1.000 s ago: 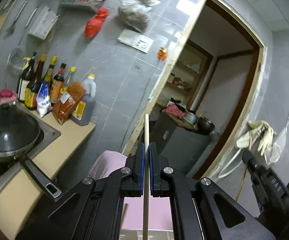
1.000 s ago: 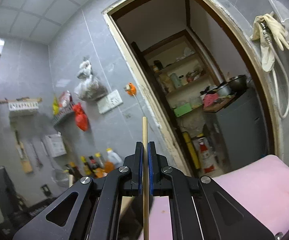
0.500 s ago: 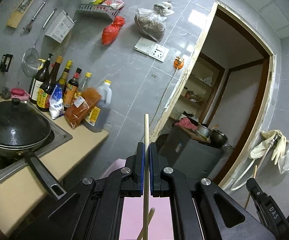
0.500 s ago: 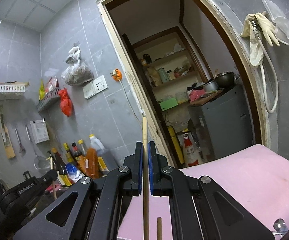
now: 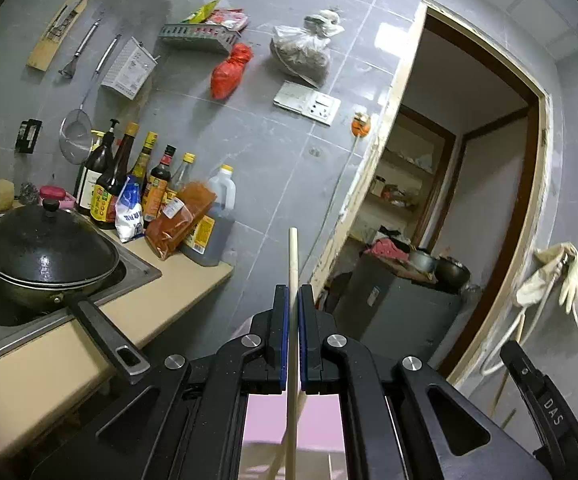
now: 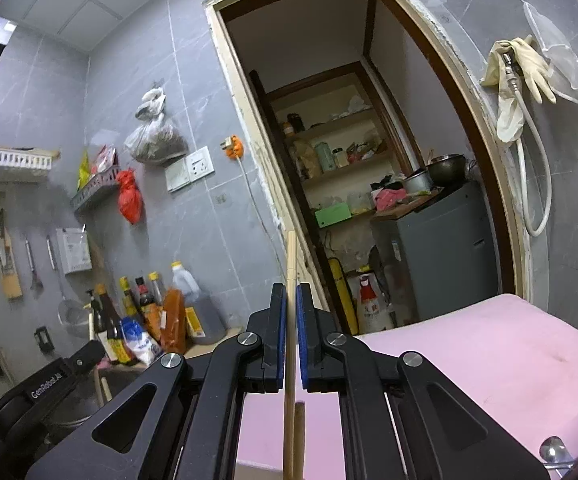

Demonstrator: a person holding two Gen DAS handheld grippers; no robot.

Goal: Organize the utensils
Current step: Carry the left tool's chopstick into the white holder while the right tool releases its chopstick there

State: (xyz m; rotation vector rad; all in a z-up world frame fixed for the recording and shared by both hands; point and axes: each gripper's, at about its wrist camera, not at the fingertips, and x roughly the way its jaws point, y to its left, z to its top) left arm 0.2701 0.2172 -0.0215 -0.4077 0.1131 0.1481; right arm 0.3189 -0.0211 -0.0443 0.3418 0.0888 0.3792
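My left gripper (image 5: 293,292) is shut on a pale wooden chopstick (image 5: 292,256) that sticks up past the blue pads, held upright in the air. My right gripper (image 6: 289,290) is shut on a second wooden chopstick (image 6: 290,256), also upright. Another stick end (image 6: 299,436) shows low between the right fingers, over a pink surface (image 6: 489,364). The right gripper's body (image 5: 545,404) shows at the right edge of the left wrist view; the left gripper's body (image 6: 45,380) shows at the lower left of the right wrist view.
A black lidded wok (image 5: 41,248) sits in a steel recess of the beige counter (image 5: 137,312) at left. Sauce bottles (image 5: 129,184) stand against the grey tiled wall. A doorway (image 6: 369,160) opens onto shelves and a grey cabinet (image 6: 441,252). Gloves (image 6: 517,68) hang at right.
Both wrist views have shifted: the left one now takes in more of the counter, wok and wall racks, and the right one has swung towards the doorway. Both grippers stay shut on their chopsticks.
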